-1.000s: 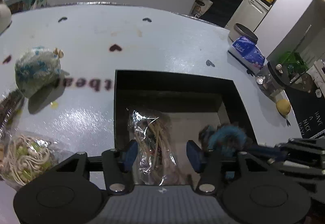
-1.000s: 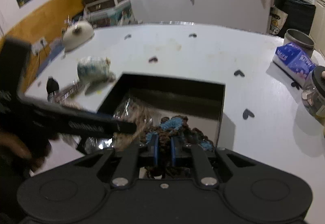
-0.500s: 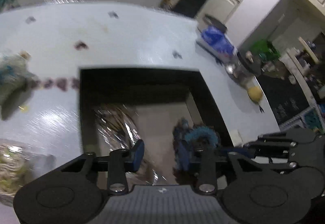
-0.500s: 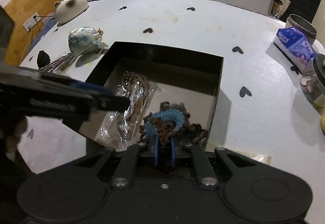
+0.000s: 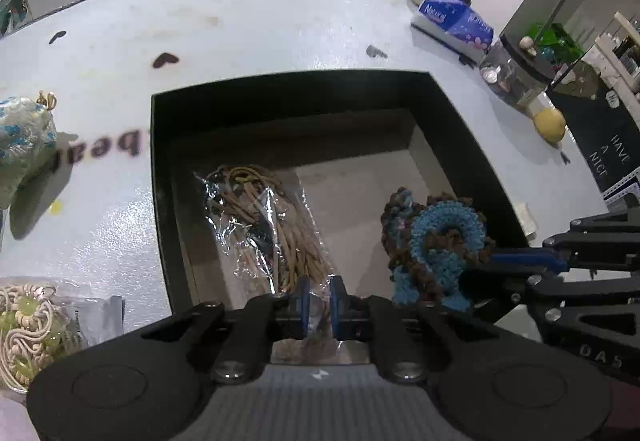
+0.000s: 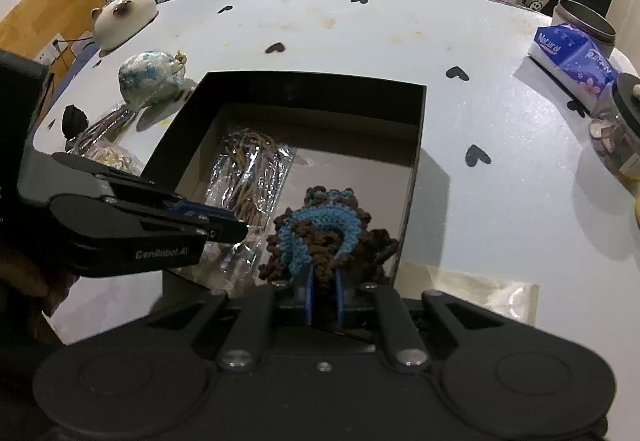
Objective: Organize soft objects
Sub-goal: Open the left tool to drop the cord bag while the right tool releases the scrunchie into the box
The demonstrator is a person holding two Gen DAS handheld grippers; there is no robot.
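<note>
A black open box (image 5: 160,169) (image 6: 416,145) sits on the white table. Inside lies a clear plastic bag of brown cords (image 5: 260,225) (image 6: 244,177). My left gripper (image 5: 318,305) (image 6: 224,225) is shut on the near end of that bag. My right gripper (image 6: 323,297) (image 5: 516,261) is shut on a blue and brown crocheted piece (image 6: 320,237) (image 5: 436,245) and holds it over the box's right side. A blue-flowered soft pouch (image 5: 22,145) (image 6: 150,81) lies left of the box.
A bag of cream cords with green beads (image 5: 28,329) lies at the near left. A tissue pack (image 5: 456,21) (image 6: 572,57), a glass jar (image 5: 516,77) and a lemon (image 5: 550,125) stand at the right. A white cat figure (image 6: 124,17) stands at the far left.
My left gripper closed from open onto the near end of the cord bag. My right gripper kept hold of the crocheted piece, which shifted a little within the box area.
</note>
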